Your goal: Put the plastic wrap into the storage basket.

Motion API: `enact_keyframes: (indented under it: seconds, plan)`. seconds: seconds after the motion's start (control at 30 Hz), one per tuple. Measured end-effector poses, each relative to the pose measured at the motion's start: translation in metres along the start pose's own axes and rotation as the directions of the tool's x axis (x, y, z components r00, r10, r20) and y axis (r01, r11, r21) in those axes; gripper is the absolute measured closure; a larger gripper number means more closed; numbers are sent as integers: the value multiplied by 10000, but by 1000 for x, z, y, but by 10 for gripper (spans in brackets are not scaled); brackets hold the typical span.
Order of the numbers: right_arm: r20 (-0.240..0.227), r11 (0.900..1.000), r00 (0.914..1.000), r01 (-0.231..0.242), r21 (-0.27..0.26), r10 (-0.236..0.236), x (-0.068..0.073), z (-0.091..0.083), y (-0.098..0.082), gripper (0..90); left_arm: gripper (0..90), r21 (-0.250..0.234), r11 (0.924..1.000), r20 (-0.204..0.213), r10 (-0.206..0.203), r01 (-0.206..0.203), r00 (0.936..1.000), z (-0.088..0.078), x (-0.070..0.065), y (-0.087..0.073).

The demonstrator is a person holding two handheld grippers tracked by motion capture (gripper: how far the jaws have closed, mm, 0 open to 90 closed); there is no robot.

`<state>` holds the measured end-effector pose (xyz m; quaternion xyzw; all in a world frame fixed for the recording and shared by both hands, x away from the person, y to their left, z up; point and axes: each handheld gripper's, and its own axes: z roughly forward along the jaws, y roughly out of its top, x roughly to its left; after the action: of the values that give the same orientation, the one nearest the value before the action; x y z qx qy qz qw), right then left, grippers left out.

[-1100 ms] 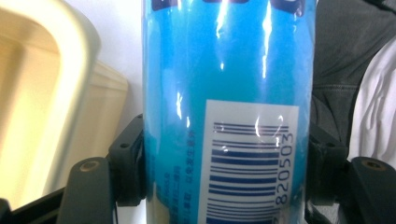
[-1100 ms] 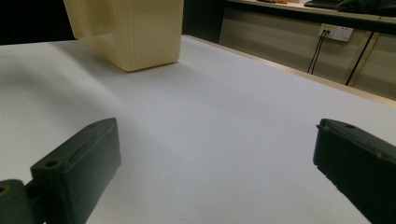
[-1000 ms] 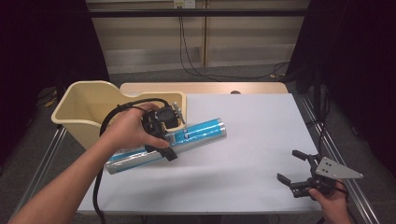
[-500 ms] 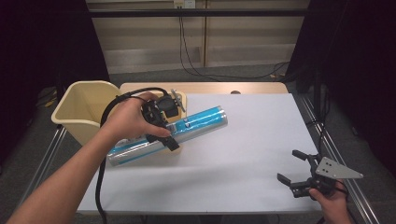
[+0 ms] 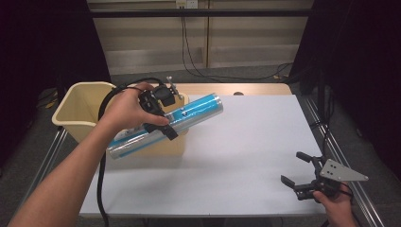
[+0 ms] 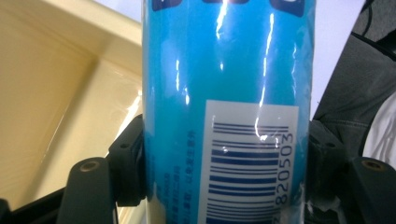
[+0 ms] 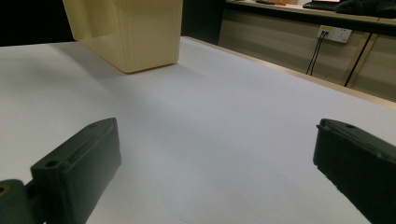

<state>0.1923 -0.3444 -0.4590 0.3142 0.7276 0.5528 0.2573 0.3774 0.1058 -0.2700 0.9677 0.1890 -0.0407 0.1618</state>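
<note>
A long blue tube with silver ends [image 5: 165, 124] hangs tilted in the air over the near rim of the cream bin [image 5: 78, 106], its right end higher. My left gripper [image 5: 163, 124] is shut on the tube's middle. In the left gripper view the tube [image 6: 229, 93] with its barcode label sits tight between both jaws, and the bin's inside [image 6: 51, 88] lies beneath. My right gripper [image 5: 297, 176] rests at the table's near right corner, open, with nothing between its fingers [image 7: 79, 163].
The white table [image 5: 246, 142] spreads between the two hands. In the right gripper view the bin [image 7: 126, 32] stands far off on the table's surface [image 7: 210, 121]. Cables hang along the back wall. A black cable trails from the left gripper down past the forearm.
The left hand has lifted the tube off the table and carried it back toward the bin, tilting its right end up. The right gripper has stayed where it was.
</note>
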Motion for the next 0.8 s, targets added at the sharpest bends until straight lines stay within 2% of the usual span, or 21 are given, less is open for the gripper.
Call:
enact_keyframes:
  seconds: [0.03,0.1,0.17,0.27,0.3,0.47,0.57,0.8]
  plan:
    - [3,10000,10000,-20,-8,20,0,0,0,6,321,12,10000,-20,33,-33,10000,0,2,0]
    - [11,10000,10000,-6,6,6,0,0,0,6,322,-53,9999,-143,-146,145,9998,0,7,1]
    - [-3,10000,10000,-20,-7,20,0,0,0,6,321,-9,10000,-157,-85,85,9998,0,8,1]
    - [-17,10000,10000,-27,3,27,0,0,0,6,321,-70,9997,-114,-240,239,9996,1,13,1]
    - [-28,10000,10000,-14,7,14,-1,0,0,6,321,-175,9994,-221,-298,294,9993,1,14,1]
    - [-10,10000,10000,-45,1,45,-1,0,0,6,321,-360,9986,-252,-407,398,9989,-1,19,4]
    - [-32,10000,10000,-32,6,32,-1,0,0,6,322,-210,9993,-313,-320,313,9990,-3,22,6]
    - [33,10000,10000,-64,-13,64,-1,-1,-1,6,321,-299,9990,-485,-341,326,9982,-3,29,10]
